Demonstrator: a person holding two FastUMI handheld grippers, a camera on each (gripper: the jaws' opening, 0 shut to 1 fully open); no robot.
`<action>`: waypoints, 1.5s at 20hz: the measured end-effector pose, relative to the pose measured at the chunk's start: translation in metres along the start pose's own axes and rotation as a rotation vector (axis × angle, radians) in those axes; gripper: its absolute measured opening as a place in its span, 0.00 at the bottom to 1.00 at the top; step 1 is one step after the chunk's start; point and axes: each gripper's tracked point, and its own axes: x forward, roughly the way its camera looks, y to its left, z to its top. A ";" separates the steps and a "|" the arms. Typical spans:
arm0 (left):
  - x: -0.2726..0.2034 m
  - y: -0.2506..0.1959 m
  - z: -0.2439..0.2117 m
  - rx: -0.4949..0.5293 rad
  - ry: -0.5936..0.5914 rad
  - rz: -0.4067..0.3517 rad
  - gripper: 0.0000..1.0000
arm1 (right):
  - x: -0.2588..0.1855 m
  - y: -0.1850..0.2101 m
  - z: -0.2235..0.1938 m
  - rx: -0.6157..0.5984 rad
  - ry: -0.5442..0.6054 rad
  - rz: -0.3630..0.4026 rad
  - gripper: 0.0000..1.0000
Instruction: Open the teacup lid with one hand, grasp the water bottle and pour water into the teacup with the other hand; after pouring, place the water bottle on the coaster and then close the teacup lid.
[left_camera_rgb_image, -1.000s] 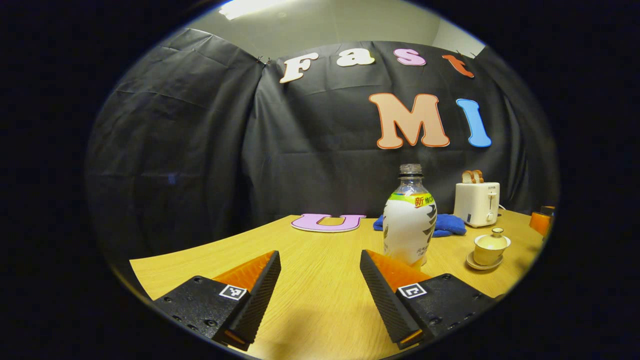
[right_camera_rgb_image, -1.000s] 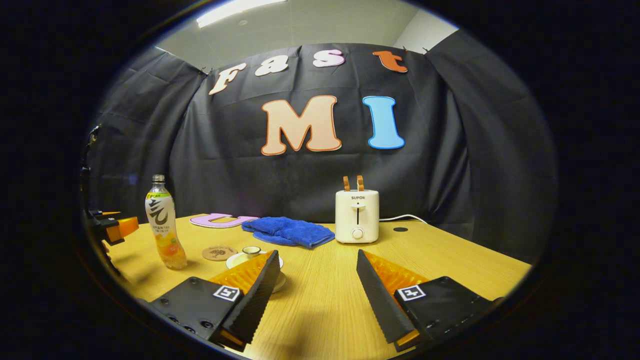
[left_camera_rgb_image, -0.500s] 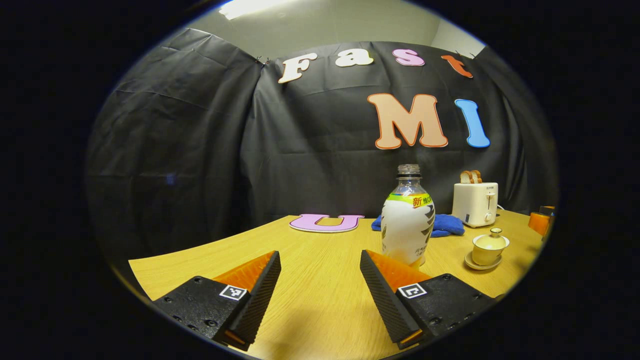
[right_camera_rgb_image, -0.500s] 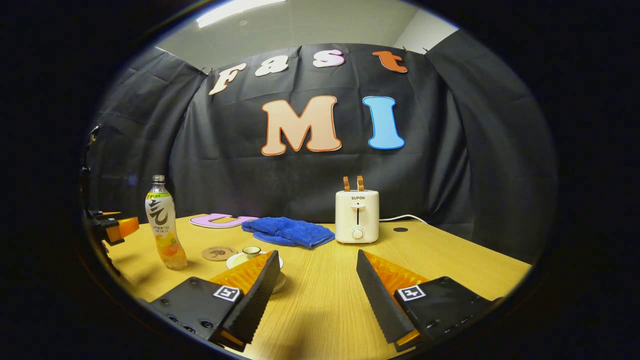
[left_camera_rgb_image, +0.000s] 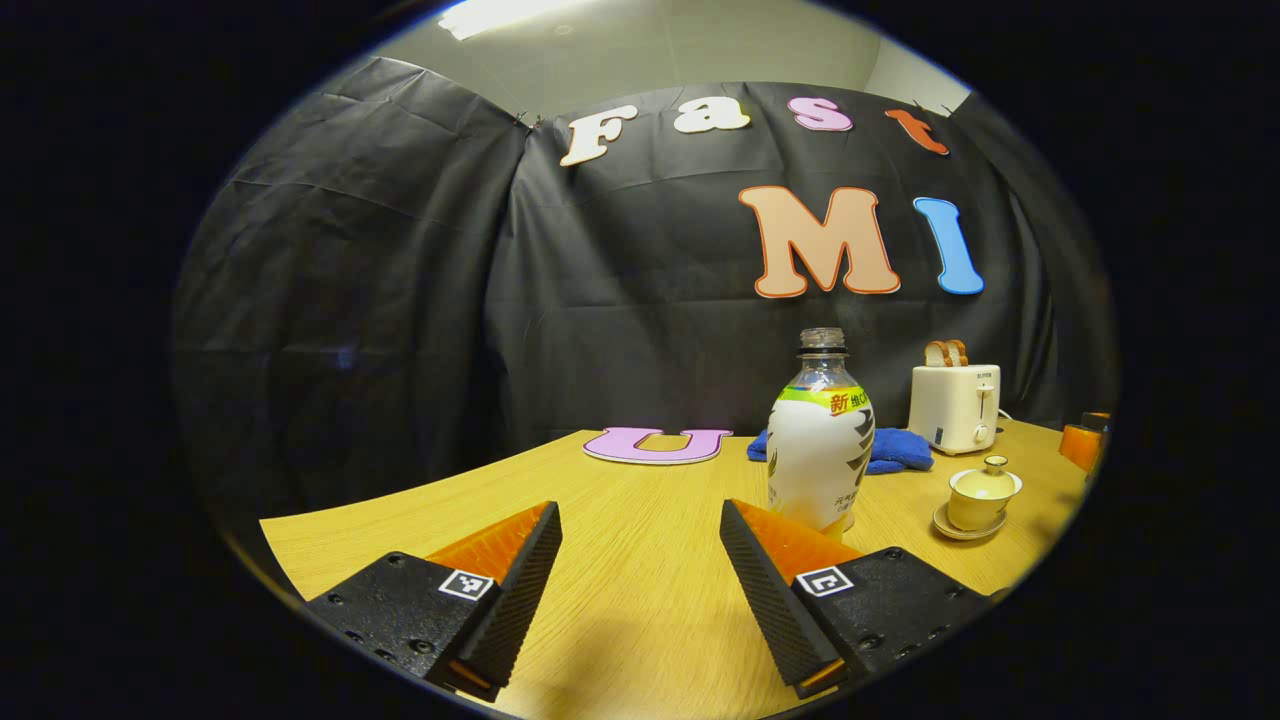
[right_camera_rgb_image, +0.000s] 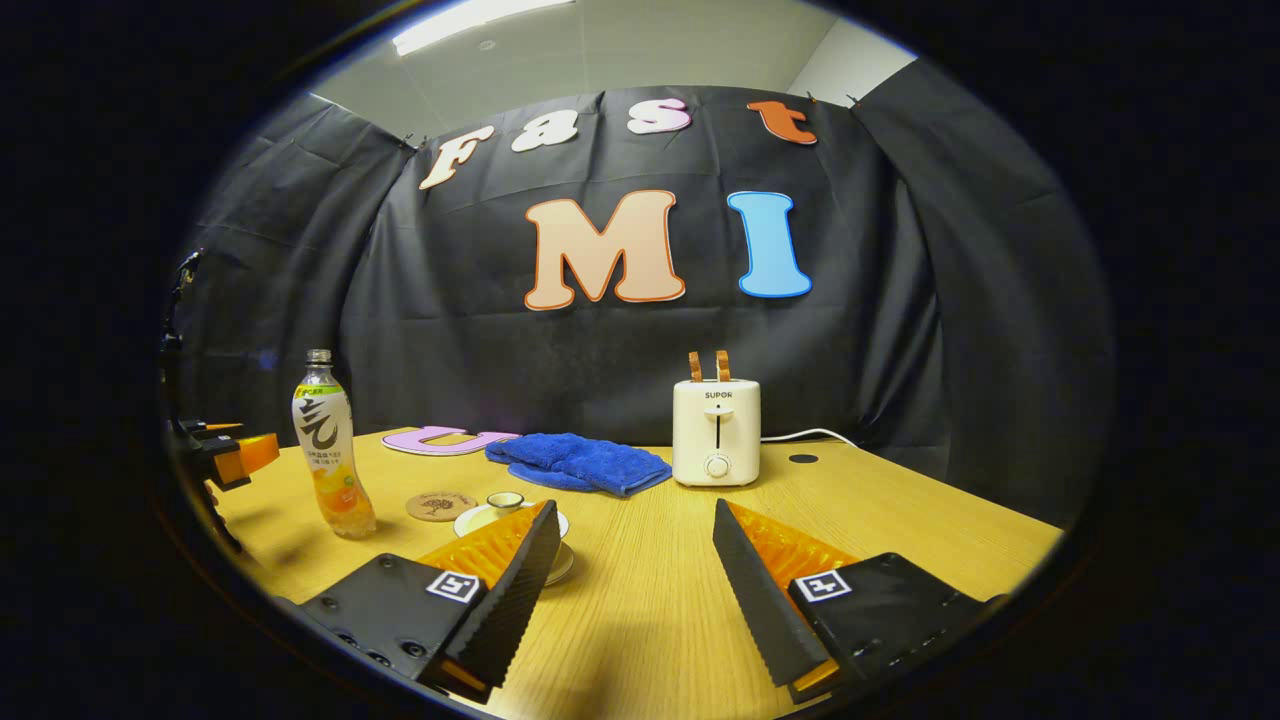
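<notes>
Right gripper view: teacup (right_camera_rgb_image: 505, 503) mostly hidden behind the right tongs' (right_camera_rgb_image: 632, 578) near finger, just the lid knob and saucer rim visible. Left tongs (right_camera_rgb_image: 225, 455) cut off at the view's edge. Left gripper view: water bottle (left_camera_rgb_image: 820, 440) base hidden behind a finger (left_camera_rgb_image: 775, 590); towel (left_camera_rgb_image: 895, 450) partly behind the bottle. Coaster (right_camera_rgb_image: 440, 505) print too small to tell.

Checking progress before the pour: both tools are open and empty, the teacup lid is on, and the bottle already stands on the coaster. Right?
Not quite. The bottle stands on the bare table beside the coaster, as the right gripper view shows. The rest holds: left tool and right tool are open and empty, and the teacup lid is on.
</notes>
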 end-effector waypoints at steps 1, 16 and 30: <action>0.000 0.000 0.000 0.000 0.000 0.000 0.93 | 0.000 0.000 0.001 0.000 0.000 0.001 0.97; 0.000 0.001 -0.001 -0.001 0.000 0.004 0.94 | 0.006 0.039 -0.003 0.008 0.013 0.202 0.97; -0.001 -0.001 0.000 -0.002 0.000 -0.006 0.94 | 0.057 0.094 -0.015 0.003 0.076 0.312 0.95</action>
